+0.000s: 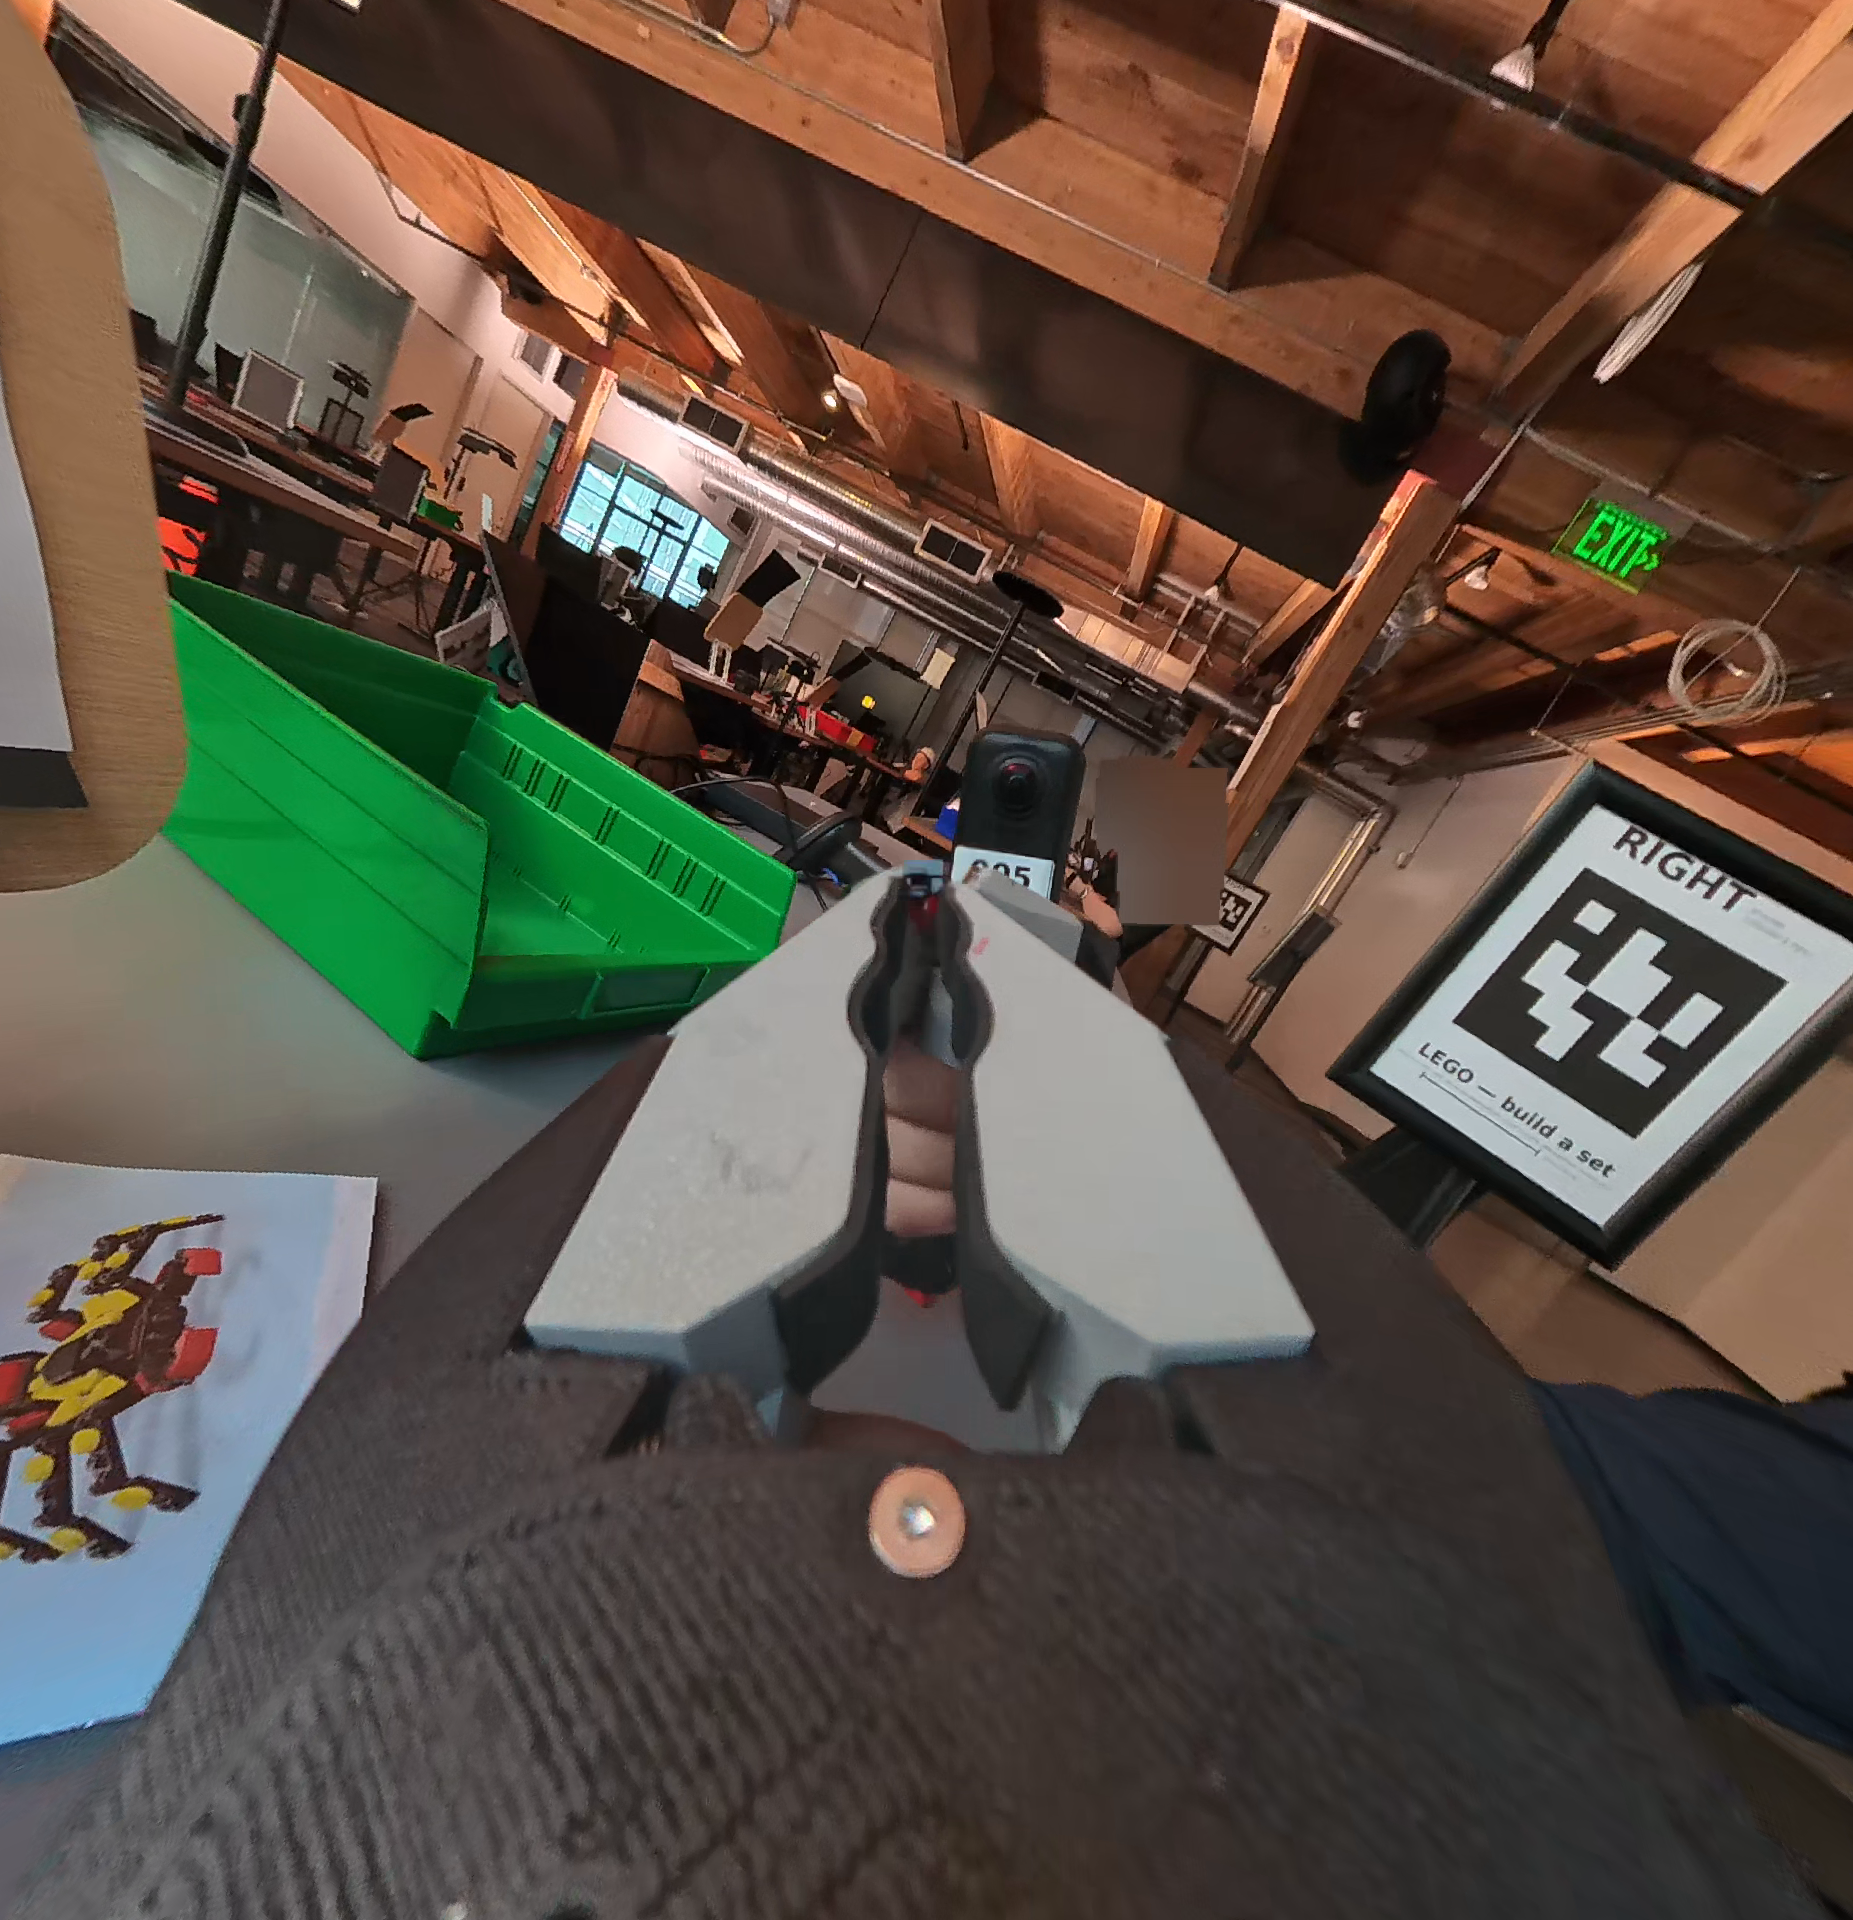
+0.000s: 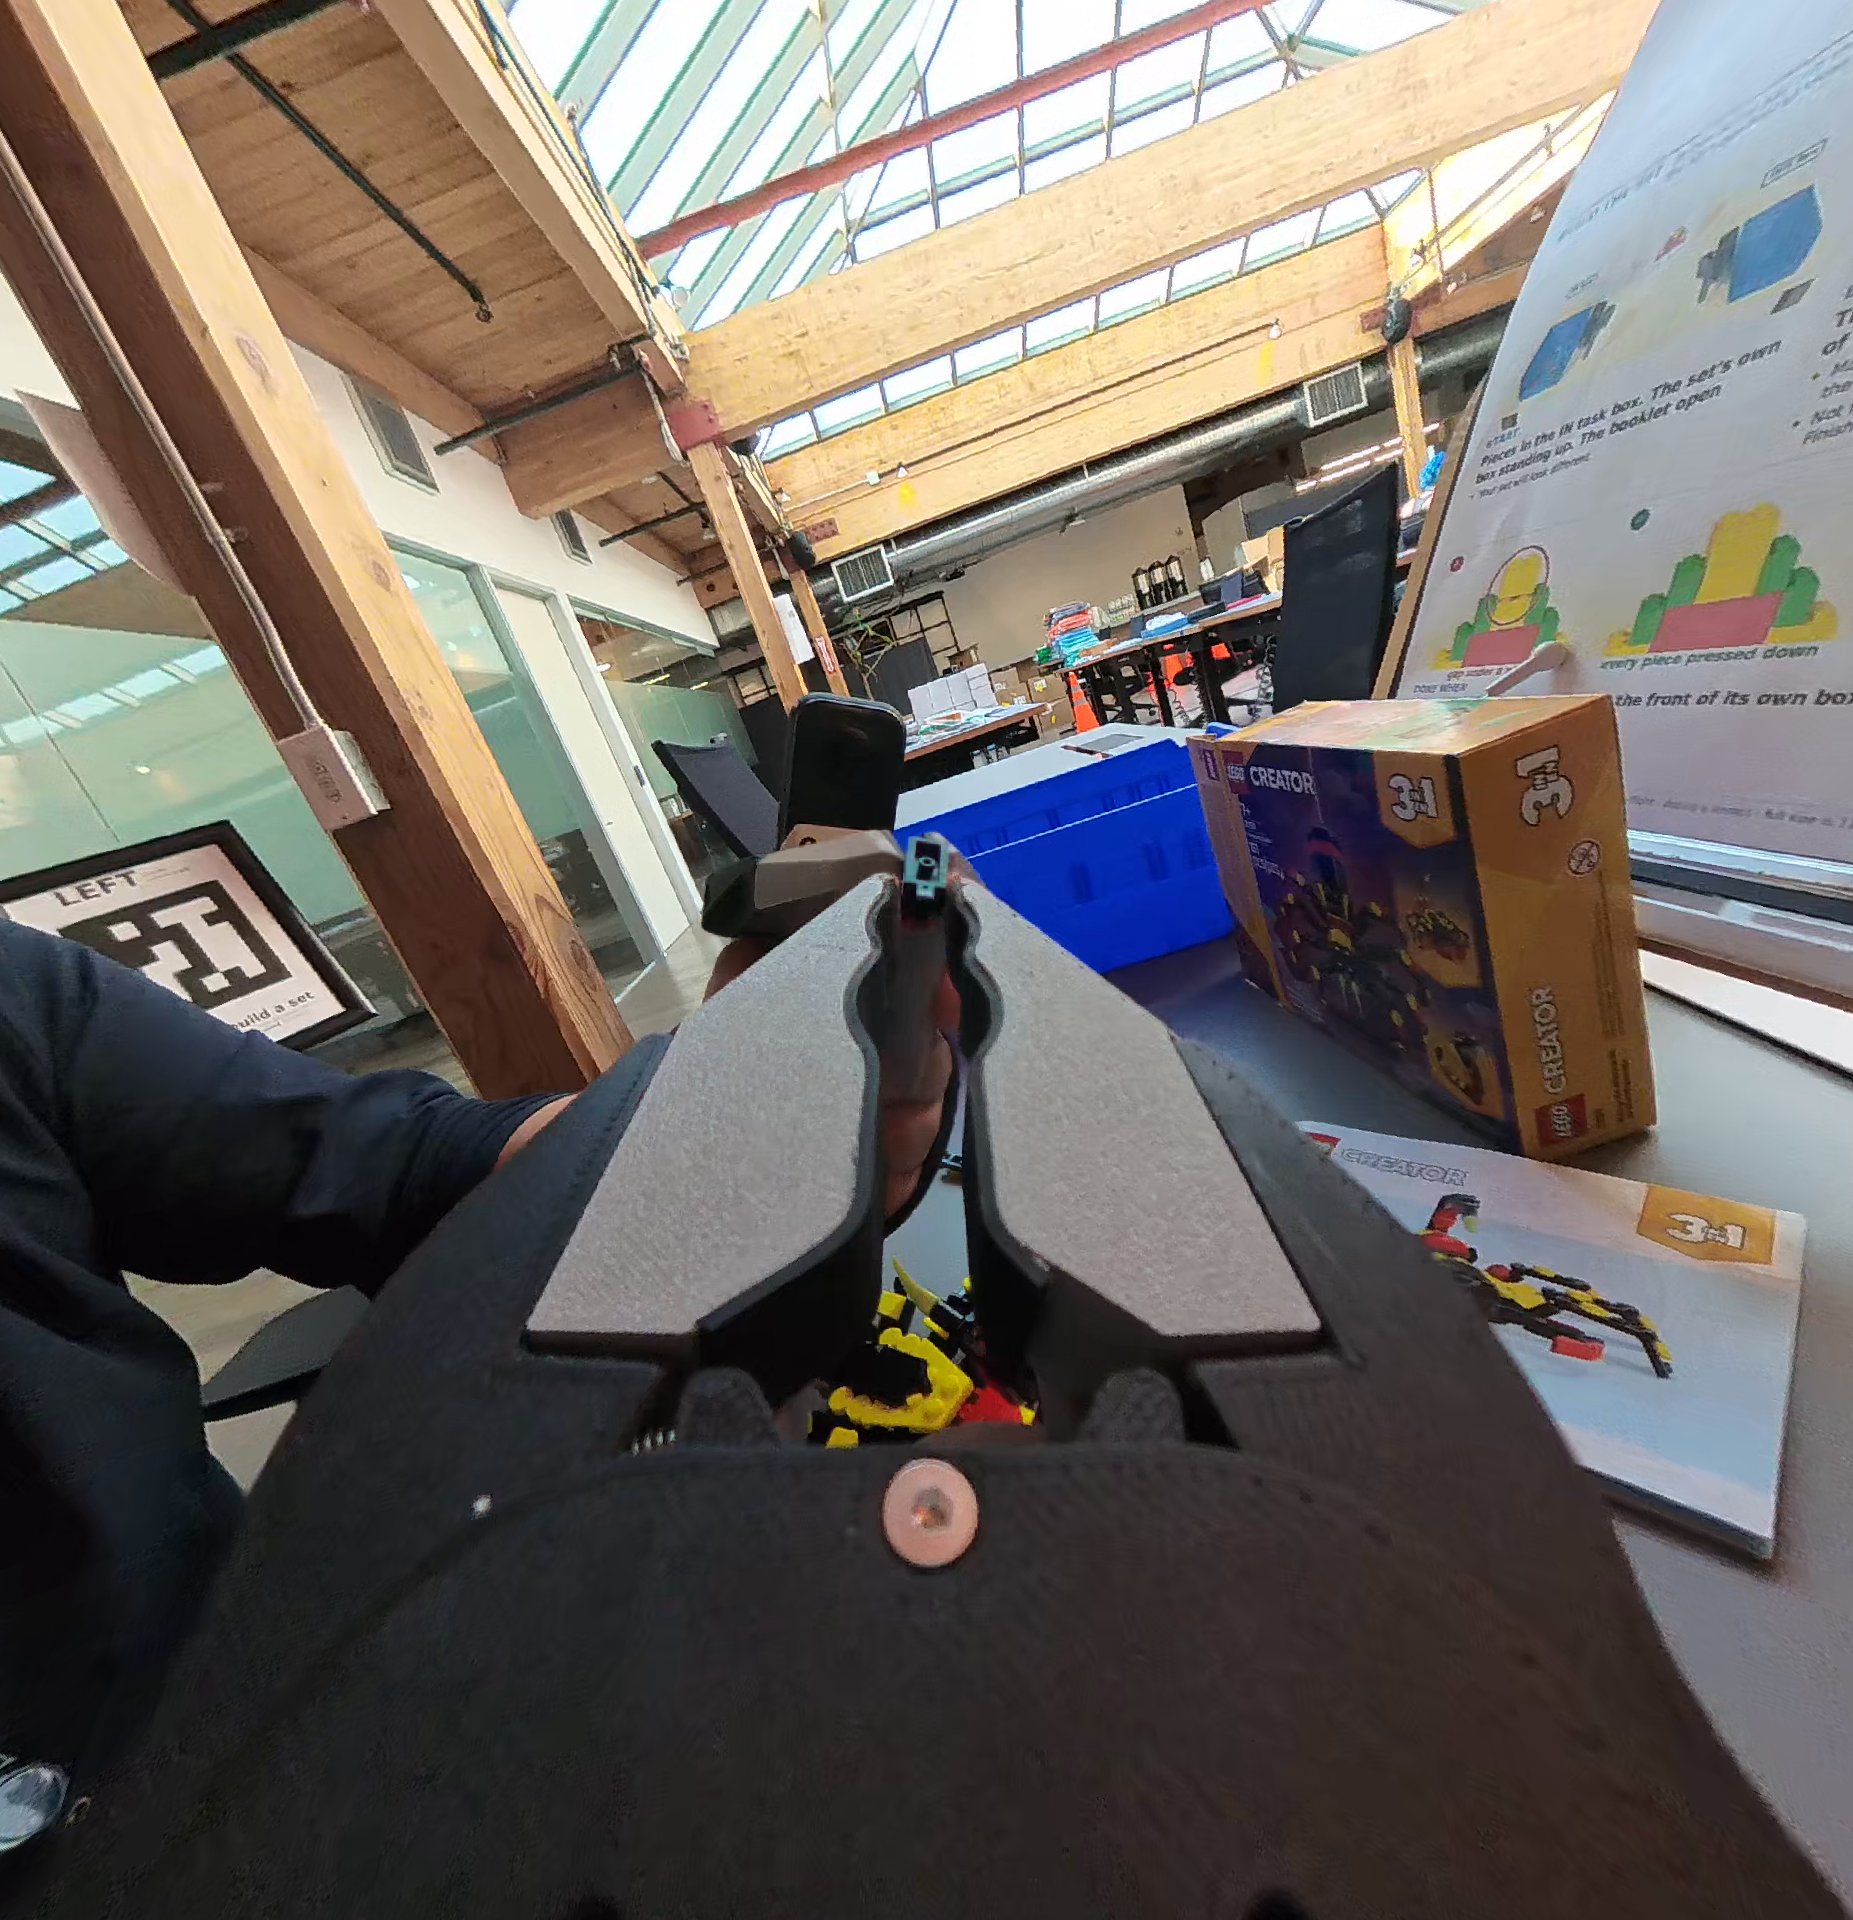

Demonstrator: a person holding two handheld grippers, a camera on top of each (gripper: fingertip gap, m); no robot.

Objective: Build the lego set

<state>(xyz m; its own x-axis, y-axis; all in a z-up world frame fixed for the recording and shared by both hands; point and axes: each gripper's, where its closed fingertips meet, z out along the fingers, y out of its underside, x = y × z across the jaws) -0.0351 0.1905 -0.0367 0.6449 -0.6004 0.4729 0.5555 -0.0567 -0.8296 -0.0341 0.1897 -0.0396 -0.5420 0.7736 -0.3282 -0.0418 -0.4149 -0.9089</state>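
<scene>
Both grippers are raised off the grey table (image 2: 1732, 1091) with tips meeting: the left gripper (image 1: 920, 891) and the right gripper (image 2: 924, 871) each pinch the same tiny piece (image 2: 924, 864), pale blue on top of black and red. The piece looks light, rigid and slick, so it is best held by its flat sides, as now. Its full shape is hidden between the fingers, and the yellow-and-black model (image 2: 901, 1371) below shows only through the gap, near the booklet (image 2: 1649, 1351), yellow box (image 2: 1441, 914) and blue bin (image 2: 1088, 862).
</scene>
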